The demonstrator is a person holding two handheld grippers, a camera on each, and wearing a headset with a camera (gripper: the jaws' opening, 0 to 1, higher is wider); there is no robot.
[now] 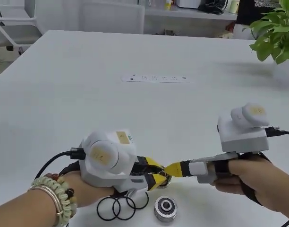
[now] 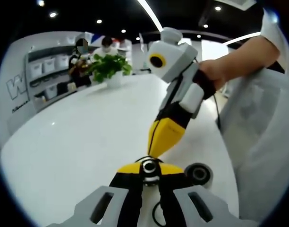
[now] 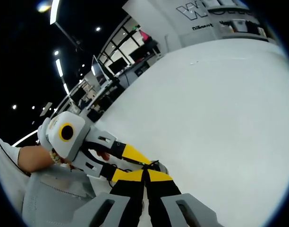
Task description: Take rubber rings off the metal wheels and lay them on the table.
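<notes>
My left gripper is shut on a small metal wheel, pinched between its yellow tips. From the right, my right gripper points at that wheel with its jaws shut on a thin black rubber ring at the wheel's rim. A second metal wheel lies flat on the white table just below the tips. Three loose black rubber rings lie overlapping beside it, under my left hand.
A white power strip lies mid-table. A green plant stands at the far right corner. Chairs and shelves sit beyond the table's far edge, and people stand by the shelves in the left gripper view.
</notes>
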